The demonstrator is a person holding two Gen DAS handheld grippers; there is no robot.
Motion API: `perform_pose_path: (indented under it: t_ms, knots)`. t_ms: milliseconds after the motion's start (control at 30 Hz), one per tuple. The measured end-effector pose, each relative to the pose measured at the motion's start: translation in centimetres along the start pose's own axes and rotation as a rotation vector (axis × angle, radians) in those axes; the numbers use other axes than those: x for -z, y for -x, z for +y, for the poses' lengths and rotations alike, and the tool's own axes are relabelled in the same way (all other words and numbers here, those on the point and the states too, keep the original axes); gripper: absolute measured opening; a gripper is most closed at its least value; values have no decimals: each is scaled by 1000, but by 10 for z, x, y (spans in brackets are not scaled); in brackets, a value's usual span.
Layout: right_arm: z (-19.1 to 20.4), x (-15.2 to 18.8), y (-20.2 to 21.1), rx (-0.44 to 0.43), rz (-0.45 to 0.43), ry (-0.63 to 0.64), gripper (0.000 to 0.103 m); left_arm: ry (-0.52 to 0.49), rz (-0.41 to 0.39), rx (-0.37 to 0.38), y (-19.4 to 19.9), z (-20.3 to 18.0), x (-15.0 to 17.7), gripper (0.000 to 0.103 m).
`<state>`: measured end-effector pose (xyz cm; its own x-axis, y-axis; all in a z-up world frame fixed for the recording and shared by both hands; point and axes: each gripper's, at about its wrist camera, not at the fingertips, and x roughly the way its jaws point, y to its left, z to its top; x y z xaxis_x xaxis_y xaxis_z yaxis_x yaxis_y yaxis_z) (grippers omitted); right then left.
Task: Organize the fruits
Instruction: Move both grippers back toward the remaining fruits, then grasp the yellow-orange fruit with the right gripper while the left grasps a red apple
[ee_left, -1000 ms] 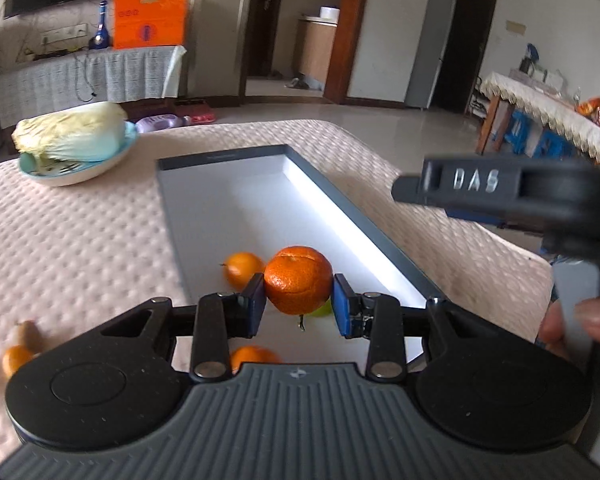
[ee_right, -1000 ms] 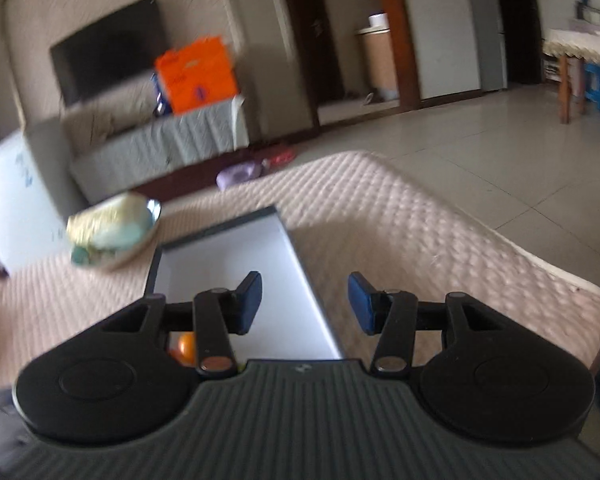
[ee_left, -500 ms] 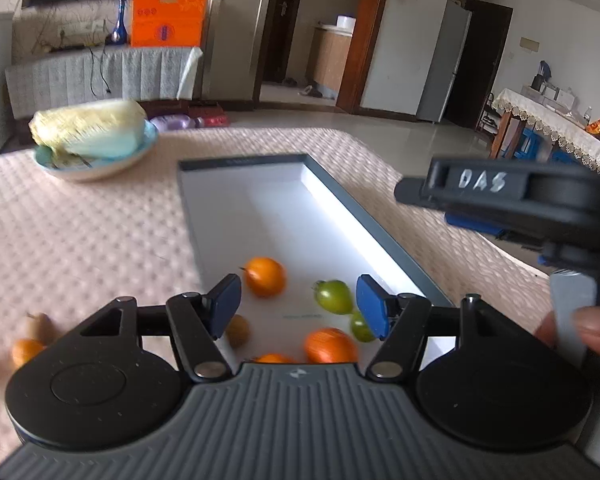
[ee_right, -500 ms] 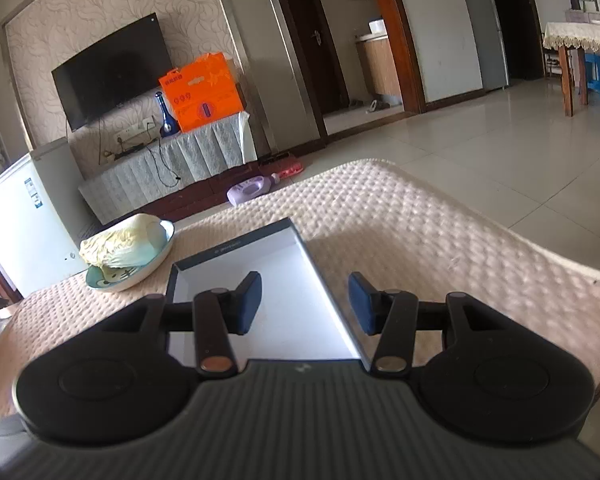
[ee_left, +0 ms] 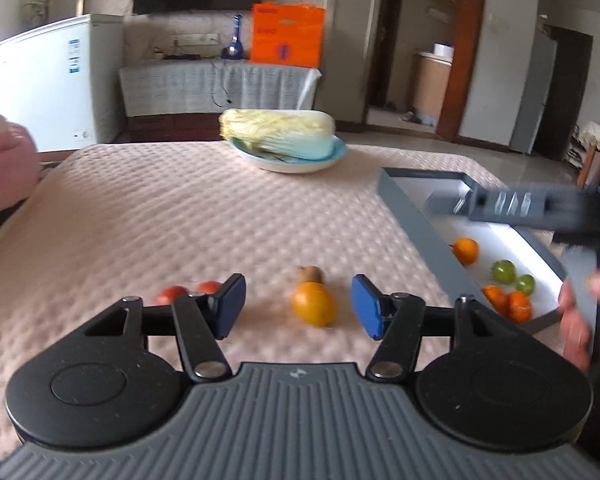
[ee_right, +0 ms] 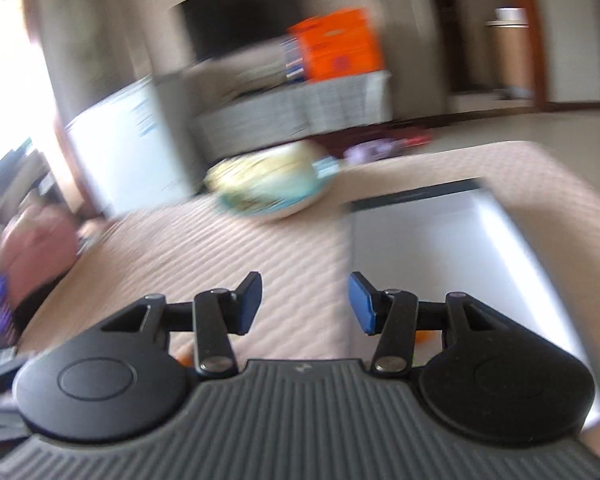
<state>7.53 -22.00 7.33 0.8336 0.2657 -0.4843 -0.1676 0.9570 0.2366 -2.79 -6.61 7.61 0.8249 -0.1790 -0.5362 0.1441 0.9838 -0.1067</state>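
Orange [ee_left: 314,307] on tablecloth, left gripper [ee_left: 299,306] closing

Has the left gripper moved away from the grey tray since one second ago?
Yes. The left gripper was over the grey tray; the tray now lies at its right, and it faces an orange on the tablecloth, jaws closing, nothing gripped.

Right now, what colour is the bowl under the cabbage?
Light blue; the bowl under the cabbage shows best in the left wrist view.
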Motion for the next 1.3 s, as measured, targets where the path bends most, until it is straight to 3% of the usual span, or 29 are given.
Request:
perform_pose_path:
  t_ms: [133, 233, 300, 400, 500, 833, 900, 967, 1000, 1300]
  knots:
    - [45, 20, -20, -110, 129, 192, 49, 16, 0, -24, 0, 25, 10, 59]
    - [67, 36, -36, -124, 242, 283, 49, 45, 16, -30, -6, 43, 15, 58]
    - [78, 45, -43, -95, 271, 337, 49, 58, 12, -26, -7, 49, 15, 58]
    - [77, 43, -51, -63, 268, 319, 49, 62, 21, -20, -9, 52, 16, 58]
    - [73, 39, -57, -80, 267, 249, 49, 61, 29, -17, -11, 52, 17, 58]
    - [86, 41, -73, -96, 274, 185, 50, 72, 31, -31, -16, 57, 18, 57]
    - [88, 43, -75, -93, 276, 194, 49, 85, 25, -30, -15, 59, 16, 57]
    - [93, 45, -78, -61, 278, 254, 35, 82, 26, -30, -16, 58, 16, 57]
    - [93, 44, -78, -56, 275, 266, 35, 76, 29, -29, -17, 57, 16, 57]
    - [65, 32, -39, -86, 274, 264, 35, -15, 69, -41, -47, 37, 19, 52]
